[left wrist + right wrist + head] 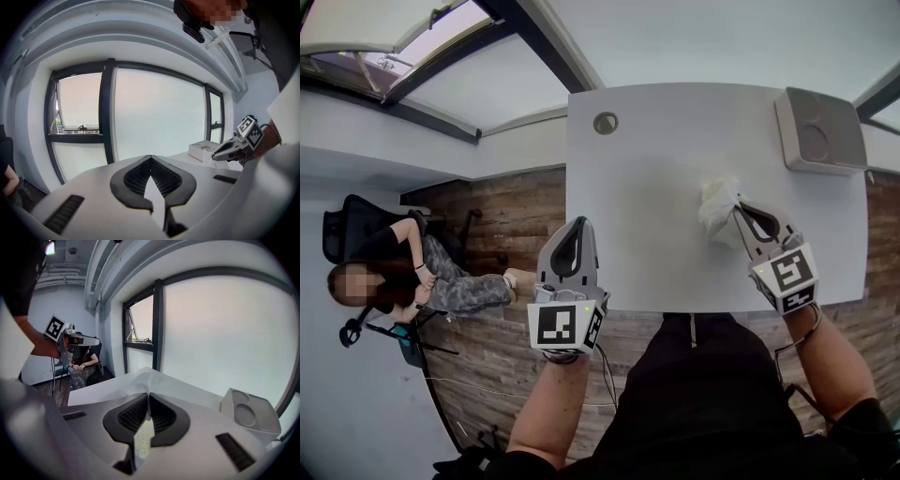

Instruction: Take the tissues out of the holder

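My right claw [149, 394] is pinched tight on a tissue [717, 206], holding it over the desk [656, 169], apart from the holder [820, 129] at the far corner. It looks light, limp and easily torn, so I'd grip a bunched fold. My left claw [577, 223] is closed and empty.

Left gripper [578, 223] jaws together, right gripper [738, 209] jaws clamped.
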`<state>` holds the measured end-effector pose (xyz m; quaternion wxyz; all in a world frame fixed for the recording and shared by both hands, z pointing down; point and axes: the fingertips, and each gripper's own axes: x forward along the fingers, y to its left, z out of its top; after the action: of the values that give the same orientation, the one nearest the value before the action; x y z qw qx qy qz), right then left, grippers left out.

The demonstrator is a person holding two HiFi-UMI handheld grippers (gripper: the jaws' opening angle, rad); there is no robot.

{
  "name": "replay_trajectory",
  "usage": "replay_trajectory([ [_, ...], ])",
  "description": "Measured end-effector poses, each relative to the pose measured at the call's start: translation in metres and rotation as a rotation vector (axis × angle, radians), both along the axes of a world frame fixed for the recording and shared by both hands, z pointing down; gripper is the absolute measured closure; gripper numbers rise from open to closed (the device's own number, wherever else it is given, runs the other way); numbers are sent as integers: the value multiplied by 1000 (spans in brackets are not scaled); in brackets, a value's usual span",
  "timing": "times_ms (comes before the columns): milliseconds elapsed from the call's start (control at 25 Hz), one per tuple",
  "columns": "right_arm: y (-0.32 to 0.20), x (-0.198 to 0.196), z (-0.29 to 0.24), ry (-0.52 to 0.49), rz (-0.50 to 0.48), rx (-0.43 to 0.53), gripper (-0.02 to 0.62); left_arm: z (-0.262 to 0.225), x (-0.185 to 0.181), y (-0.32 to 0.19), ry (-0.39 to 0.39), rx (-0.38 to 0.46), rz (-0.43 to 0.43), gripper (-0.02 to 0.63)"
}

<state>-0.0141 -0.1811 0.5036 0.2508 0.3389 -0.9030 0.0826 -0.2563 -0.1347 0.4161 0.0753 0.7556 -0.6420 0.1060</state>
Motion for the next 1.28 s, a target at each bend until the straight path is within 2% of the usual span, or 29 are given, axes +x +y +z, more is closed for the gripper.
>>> replay_trajectory([
  [360,-9,2,-25,-27,38,34,581,-30,-3,-7,-9,49,-4,601],
  [1280,-33,49,-125,-123,158,188,581,-116,1,-19,-31,209,12,601],
])
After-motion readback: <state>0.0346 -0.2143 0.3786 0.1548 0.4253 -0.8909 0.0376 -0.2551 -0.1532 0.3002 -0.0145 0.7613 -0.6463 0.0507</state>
